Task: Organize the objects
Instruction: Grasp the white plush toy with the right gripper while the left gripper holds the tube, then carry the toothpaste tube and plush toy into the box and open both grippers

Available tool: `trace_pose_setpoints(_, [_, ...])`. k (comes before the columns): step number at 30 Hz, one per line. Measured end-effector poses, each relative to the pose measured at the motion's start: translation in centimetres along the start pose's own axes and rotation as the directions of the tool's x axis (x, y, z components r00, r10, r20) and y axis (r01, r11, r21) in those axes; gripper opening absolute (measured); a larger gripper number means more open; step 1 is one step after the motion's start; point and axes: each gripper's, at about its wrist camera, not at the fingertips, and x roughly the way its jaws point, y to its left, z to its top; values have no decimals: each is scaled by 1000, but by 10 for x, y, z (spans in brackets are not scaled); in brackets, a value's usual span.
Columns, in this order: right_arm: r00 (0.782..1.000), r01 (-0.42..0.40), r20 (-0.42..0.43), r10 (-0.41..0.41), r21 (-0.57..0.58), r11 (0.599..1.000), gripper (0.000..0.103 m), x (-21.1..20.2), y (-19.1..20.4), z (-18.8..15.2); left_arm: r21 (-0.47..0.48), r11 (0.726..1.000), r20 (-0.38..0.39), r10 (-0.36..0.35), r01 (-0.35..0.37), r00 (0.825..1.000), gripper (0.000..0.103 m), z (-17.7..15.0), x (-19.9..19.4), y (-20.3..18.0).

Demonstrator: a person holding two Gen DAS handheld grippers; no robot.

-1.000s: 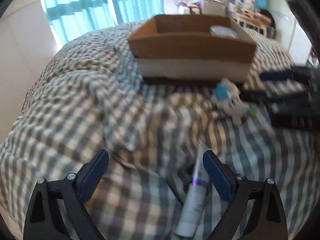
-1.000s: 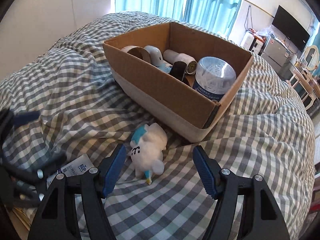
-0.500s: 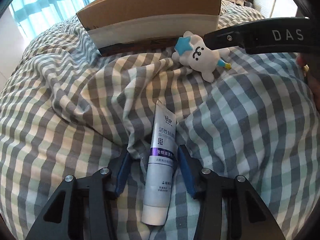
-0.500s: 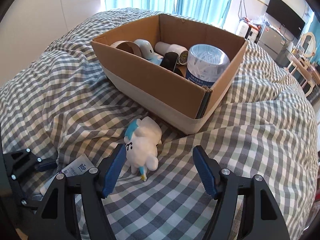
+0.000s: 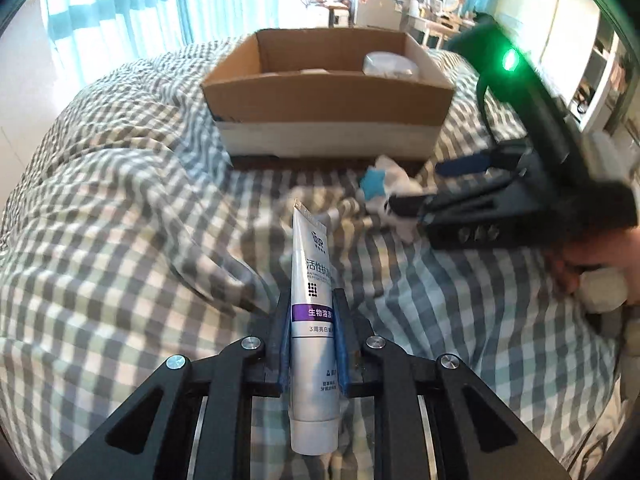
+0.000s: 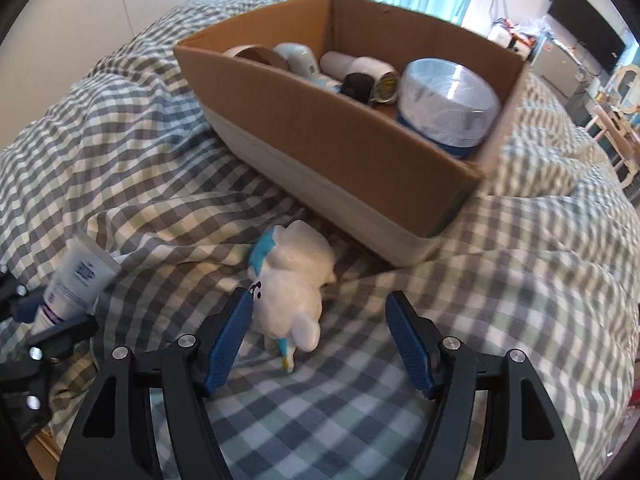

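My left gripper (image 5: 313,300) is shut on a white tube (image 5: 314,312) with a purple band and holds it above the checked bedcover, crimped end forward. The tube also shows at the left of the right wrist view (image 6: 78,280). My right gripper (image 6: 320,316) is open, its jaws on either side of a white plush toy (image 6: 294,292) with a blue mane that lies on the cover just in front of the cardboard box (image 6: 320,120). In the left wrist view the toy (image 5: 384,192) lies partly behind the right gripper (image 5: 436,184). The box (image 5: 328,96) stands ahead.
The box holds a tape roll (image 6: 260,56), a white dispenser (image 6: 300,58), white cylinders (image 6: 360,68) and a round clear tub (image 6: 448,100). The checked cover (image 6: 120,140) is rumpled. Curtains and furniture stand behind the bed.
My left gripper closed on the tube and lifted it off the cover. My right gripper moved closer over the plush toy and stayed open.
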Motion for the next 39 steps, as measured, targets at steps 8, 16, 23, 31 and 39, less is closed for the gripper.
trace_pose_setpoints(8, [996, 49, -74, -57, -105, 993, 42, 21, 24, 0, -58, 998, 19, 13, -12, 1000, 18, 12, -5, 23])
trace_pose_setpoints(16, [994, 110, 16, -109, -140, 984, 42, -14, 42, -9, -28, 1000, 14, -4, 4, 1000, 18, 13, 1, 30])
trace_pose_setpoints(23, [984, 146, 119, -130, -141, 979, 42, -65, 68, -22, 7, 999, 50, -31, 31, 998, 18, 22, -14, 34])
trace_pose_setpoints(31, [966, 193, 204, -161, -146, 970, 42, -114, 92, -22, 49, 998, 148, -38, 31, 988, 18, 34, -57, 38])
trace_pose_setpoints(39, [930, 192, 335, -154, -83, 978, 42, -171, 91, 8, 87, 996, 266, -34, 11, 963, 18, 80, -96, 42])
